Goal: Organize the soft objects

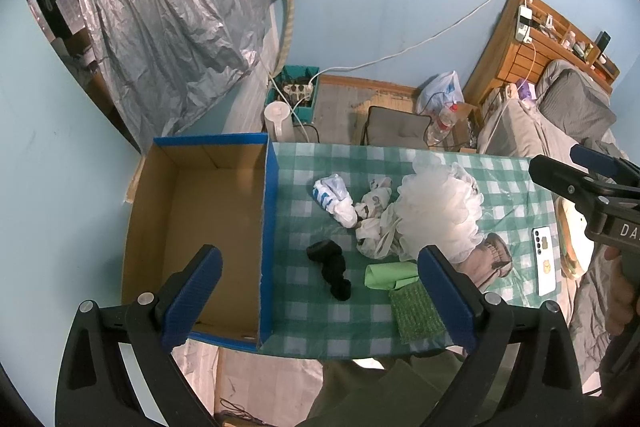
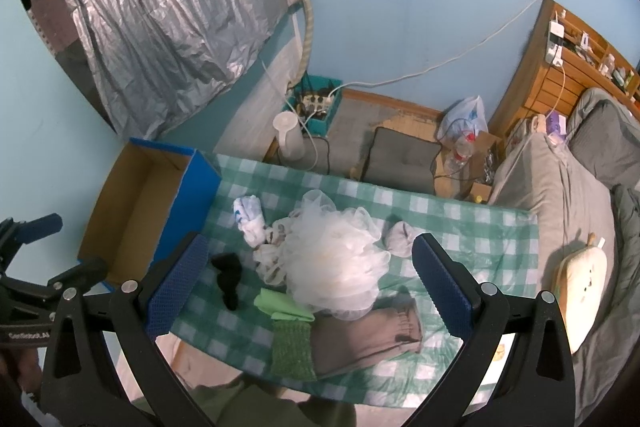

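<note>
Soft things lie on the green checked tablecloth (image 1: 304,311): a white mesh bath pouf (image 1: 440,211) (image 2: 336,263), a black sock (image 1: 330,269) (image 2: 228,277), a white and blue sock (image 1: 334,197) (image 2: 250,217), a patterned sock (image 1: 374,207), a light green cloth (image 1: 390,275) (image 2: 284,307), a green scrubby pad (image 1: 416,311) (image 2: 292,349), a beige cuffed garment (image 1: 490,259) (image 2: 368,335) and a white sock ball (image 2: 398,237). An empty cardboard box with blue sides (image 1: 200,223) (image 2: 136,211) stands at the table's left end. My left gripper (image 1: 320,299) is open above the box's right wall. My right gripper (image 2: 308,287) is open above the pile.
A white phone (image 1: 545,261) lies at the table's right end. A bed with grey bedding (image 2: 568,187) and a cream cushion (image 2: 582,287) stands on the right. Beyond the table are a white bin (image 1: 278,121), a grey cushion (image 1: 396,131) and a teal crate with a power strip (image 1: 298,91).
</note>
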The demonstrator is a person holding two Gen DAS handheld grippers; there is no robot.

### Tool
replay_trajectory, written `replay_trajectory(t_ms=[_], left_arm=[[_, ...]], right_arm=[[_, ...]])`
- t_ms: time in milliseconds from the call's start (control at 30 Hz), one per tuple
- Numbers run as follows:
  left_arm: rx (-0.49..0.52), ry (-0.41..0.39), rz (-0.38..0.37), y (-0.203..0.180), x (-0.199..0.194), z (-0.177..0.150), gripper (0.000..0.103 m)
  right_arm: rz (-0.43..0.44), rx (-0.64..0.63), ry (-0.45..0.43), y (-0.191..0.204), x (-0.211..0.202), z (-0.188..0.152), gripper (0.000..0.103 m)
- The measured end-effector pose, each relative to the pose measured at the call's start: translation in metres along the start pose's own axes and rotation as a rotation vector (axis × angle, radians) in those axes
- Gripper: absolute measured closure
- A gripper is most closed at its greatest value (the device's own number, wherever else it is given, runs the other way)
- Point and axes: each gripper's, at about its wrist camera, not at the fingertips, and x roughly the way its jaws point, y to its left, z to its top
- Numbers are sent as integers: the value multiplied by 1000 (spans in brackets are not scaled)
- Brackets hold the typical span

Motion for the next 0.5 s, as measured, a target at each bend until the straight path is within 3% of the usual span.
replay_trajectory(t_ms=[500], left_arm=[[-4, 2, 0, 1, 2, -4, 4]], right_arm=[[2, -6, -1, 0, 1, 1, 2]])
